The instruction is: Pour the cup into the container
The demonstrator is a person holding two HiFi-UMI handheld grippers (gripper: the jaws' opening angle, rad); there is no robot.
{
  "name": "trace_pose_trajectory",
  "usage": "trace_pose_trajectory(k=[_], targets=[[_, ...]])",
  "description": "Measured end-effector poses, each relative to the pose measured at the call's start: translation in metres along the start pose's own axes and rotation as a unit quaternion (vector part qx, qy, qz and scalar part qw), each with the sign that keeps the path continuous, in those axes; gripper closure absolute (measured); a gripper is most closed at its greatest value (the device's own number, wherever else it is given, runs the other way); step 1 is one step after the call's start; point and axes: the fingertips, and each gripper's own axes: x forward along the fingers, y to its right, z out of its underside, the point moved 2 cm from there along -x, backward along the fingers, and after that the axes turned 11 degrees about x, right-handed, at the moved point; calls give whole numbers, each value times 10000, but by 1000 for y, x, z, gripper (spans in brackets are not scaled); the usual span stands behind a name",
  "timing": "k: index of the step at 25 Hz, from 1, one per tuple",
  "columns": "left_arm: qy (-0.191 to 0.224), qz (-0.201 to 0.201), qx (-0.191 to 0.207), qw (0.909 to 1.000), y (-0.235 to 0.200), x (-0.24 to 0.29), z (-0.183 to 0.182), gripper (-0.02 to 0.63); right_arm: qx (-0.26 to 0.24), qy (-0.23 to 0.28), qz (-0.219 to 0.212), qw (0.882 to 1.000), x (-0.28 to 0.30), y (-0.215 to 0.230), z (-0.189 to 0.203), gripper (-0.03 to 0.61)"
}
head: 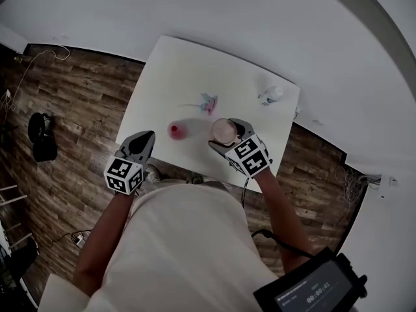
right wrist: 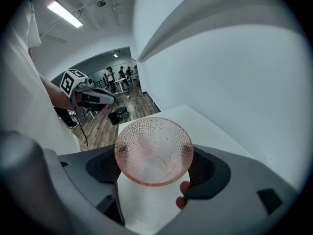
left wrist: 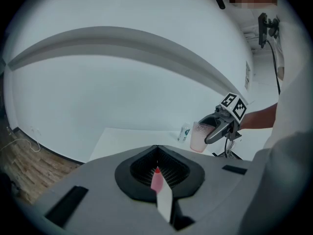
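- The pink, see-through, dimpled cup point(head: 223, 130) is over the near right part of the white square table point(head: 182, 70). The right gripper point(head: 227, 139) has it clamped, one jaw on each side of the wall. I can't tell whether its base is resting on the tabletop or just off it.
- From the right gripper view you look straight down into the cup's mouth to its round base, and I can see nothing inside it.
- It looks light and thin-walled to me, and stiff enough to hold its shape. The bumpy skin should stop it slipping, though a hard squeeze might bend the wall.
- I'd say the grip is best where it is now, on the sides and below the rim, so the lip stays free for pouring.
- The right forearm reaches in from the table's near edge, and the gripper angles down onto the cup.
- The left gripper point(head: 143, 142) hangs by the near left corner of the table. Its jaws are drawn together to a thin slit and grip nothing.
- A small red thing point(head: 175, 130) sits on the table just left of the cup. It's too blurred for me to say whether it is the container.
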Motion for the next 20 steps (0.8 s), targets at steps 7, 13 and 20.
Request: trace_pose_trajectory(k=[7,13,20], targets=[[-114,-224,53,9997,15,10,10,603,-83,-35,-6,10000,8,3,34,193],[-192,-337,67,9992,26,18,18,603,-200,-190,-38,9996,20,0,59,193],[-245,-306,104,9992,33,24,21,603,-698,-226,102,9973,43,-5,76,193]])
